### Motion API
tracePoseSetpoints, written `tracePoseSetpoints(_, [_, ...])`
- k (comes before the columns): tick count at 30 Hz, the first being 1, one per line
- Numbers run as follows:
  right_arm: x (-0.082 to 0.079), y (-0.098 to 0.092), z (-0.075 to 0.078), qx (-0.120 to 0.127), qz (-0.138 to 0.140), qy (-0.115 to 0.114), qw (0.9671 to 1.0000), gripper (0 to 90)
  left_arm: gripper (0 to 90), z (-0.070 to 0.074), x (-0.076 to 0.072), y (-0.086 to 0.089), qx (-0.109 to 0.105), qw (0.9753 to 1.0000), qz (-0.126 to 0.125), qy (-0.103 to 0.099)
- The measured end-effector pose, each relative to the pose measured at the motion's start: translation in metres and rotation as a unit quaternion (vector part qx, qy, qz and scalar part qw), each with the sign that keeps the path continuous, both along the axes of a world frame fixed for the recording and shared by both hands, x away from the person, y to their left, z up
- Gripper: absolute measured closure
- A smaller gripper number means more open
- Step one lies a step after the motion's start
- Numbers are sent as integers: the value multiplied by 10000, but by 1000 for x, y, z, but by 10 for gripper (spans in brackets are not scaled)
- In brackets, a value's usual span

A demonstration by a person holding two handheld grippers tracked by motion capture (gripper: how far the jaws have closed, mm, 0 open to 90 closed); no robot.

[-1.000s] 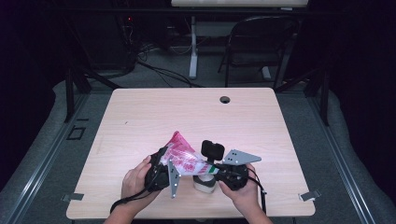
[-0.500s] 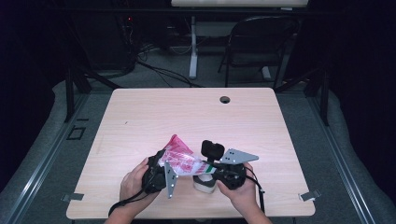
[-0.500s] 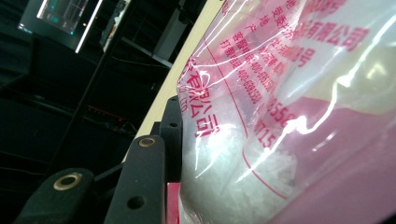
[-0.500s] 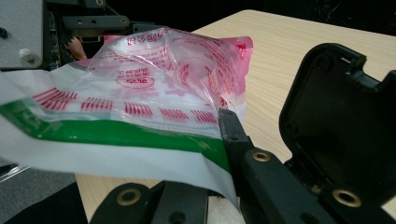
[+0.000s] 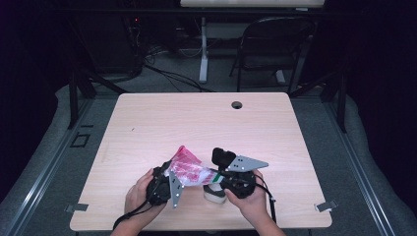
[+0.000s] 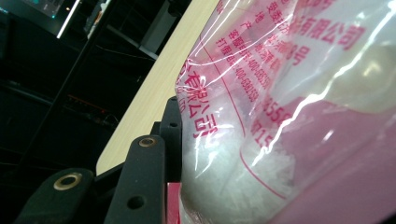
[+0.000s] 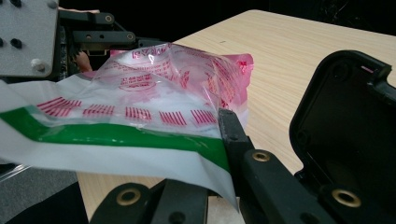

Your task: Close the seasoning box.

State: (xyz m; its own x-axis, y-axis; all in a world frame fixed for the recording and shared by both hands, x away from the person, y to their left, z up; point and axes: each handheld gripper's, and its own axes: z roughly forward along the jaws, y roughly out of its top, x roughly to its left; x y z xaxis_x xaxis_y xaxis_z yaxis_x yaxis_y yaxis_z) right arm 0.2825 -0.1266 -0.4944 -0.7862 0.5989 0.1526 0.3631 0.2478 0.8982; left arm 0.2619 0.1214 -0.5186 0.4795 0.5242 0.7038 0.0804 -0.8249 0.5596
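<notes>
A clear plastic bag (image 5: 188,169) with pink and red print hangs between my two grippers over the table's front edge. My left gripper (image 5: 164,183) is shut on its left end; in the left gripper view the bag (image 6: 289,116) presses against one black jaw and hides the other. White grains show inside the bag. My right gripper (image 5: 227,178) is shut on the bag's green-striped edge (image 7: 116,133), which passes between its jaws. A white round object (image 5: 215,193) sits on the table under the right gripper, partly hidden.
The light wooden table (image 5: 206,123) has a cable hole (image 5: 237,104) near its far edge. A dark chair (image 5: 275,44) and cables stand on the floor behind it. A hand holds each gripper at the table's front edge.
The bag's raised far corner has sunk a little and the bag lies flatter between the grippers. Both hands have stayed nearly where they were.
</notes>
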Motion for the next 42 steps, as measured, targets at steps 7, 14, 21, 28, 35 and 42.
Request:
tracePoseSetpoints(7, [1, 1, 0, 22, -2, 0, 10000, 900, 663, -3, 0, 2, -135, 9998, 4, 174])
tracePoseSetpoints(14, [2, 3, 0, 11, 13, -2, 10000, 900, 662, -7, 0, 4, -309, 9988, 31, 383])
tracePoseSetpoints(21, [2, 6, 2, 17, 27, -53, 10000, 900, 657, -10, 0, 5, -434, 9977, 49, 519])
tracePoseSetpoints(28, [4, 7, 3, -35, 45, -60, 10000, 900, 654, -15, 0, 5, -562, 9961, 45, 679])
tracePoseSetpoints(35, [5, 9, 2, -27, 64, -58, 10000, 900, 654, -18, 1, 6, -739, 9936, 59, 855])
tracePoseSetpoints(42, [6, 12, 2, -130, 83, -62, 9999, 900, 649, -24, 1, 6, -827, 9916, 48, 995])
